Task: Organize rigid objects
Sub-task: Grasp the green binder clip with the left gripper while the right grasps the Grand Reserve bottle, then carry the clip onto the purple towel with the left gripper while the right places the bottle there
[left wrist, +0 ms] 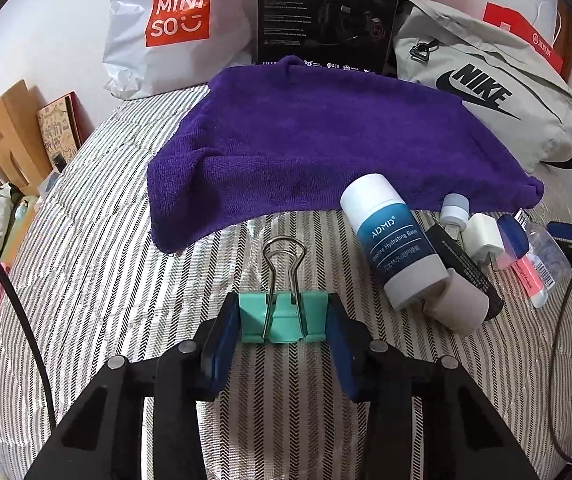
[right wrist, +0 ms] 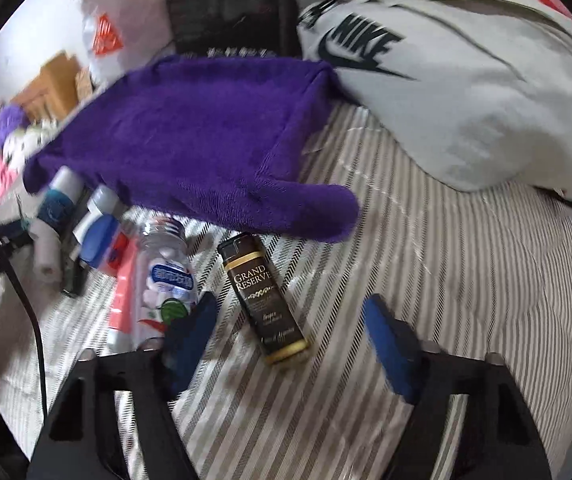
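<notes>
While left gripper [left wrist: 284, 322] clamps one binder clip [left wrist: 283, 317], right gripper [right wrist: 289, 316] straddles one lighter [right wrist: 264, 300], unclosed.

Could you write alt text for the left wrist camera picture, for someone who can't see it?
The left gripper clamps a teal binder clip on a striped bedcover. Behind lies a purple towel; to the right, a white and blue balm stick among small toiletries.

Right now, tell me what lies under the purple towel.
The purple towel lies on the striped bedcover, which shows round its near edges. Whatever is beneath its middle is covered and cannot be seen.
</notes>
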The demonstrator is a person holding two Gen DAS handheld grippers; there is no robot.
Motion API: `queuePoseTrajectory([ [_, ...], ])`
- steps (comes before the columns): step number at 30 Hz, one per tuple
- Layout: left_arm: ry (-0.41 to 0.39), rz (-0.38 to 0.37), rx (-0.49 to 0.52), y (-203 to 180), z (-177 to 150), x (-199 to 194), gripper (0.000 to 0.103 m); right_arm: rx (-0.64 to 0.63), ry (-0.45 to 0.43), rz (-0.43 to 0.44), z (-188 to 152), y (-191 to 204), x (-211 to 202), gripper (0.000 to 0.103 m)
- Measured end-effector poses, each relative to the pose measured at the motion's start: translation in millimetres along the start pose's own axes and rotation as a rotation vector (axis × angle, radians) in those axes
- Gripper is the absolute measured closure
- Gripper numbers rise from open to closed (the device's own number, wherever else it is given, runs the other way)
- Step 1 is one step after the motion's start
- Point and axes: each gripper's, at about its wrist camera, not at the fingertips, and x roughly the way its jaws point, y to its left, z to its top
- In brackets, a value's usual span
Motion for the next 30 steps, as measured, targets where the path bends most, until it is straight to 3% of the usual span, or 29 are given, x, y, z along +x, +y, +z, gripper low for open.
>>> queuePoseTrajectory([
  [4, -0.002, 0.006, -0.001, -0.6, -0.5, 0.3, 0.063, -0.087, -0.010, 0.002, 4.2, 8.8, 9.5, 0.048],
  [7, -0.005, 0.007, 0.001, -1.1, -1.1, 0.3, 0.063, -0.113, -0.015, 0.023, 5.6, 12.3, 12.0, 0.059],
  [9, -0.006, 0.004, -0.004, -0.3, -1.4, 0.3, 0.063, -0.099, -0.007, 0.030, 4.4, 12.6, 11.8, 0.067],
  [13, -0.009, 0.006, -0.001, -0.9, -1.5, 0.3, 0.063, 0.022, 0.048, 0.008, -3.1, 8.7, 6.4, 0.072],
  [17, -0.004, 0.000, 0.002, -0.7, -0.9, 0.2, 0.063, -0.039, 0.080, -0.014, -6.4, 22.6, 4.8, 0.078],
  [30, -0.003, -0.005, 0.003, -0.3, -0.9, -0.6, 0.063, -0.244, 0.159, 0.069, 15.1, 26.4, 19.4, 0.080],
])
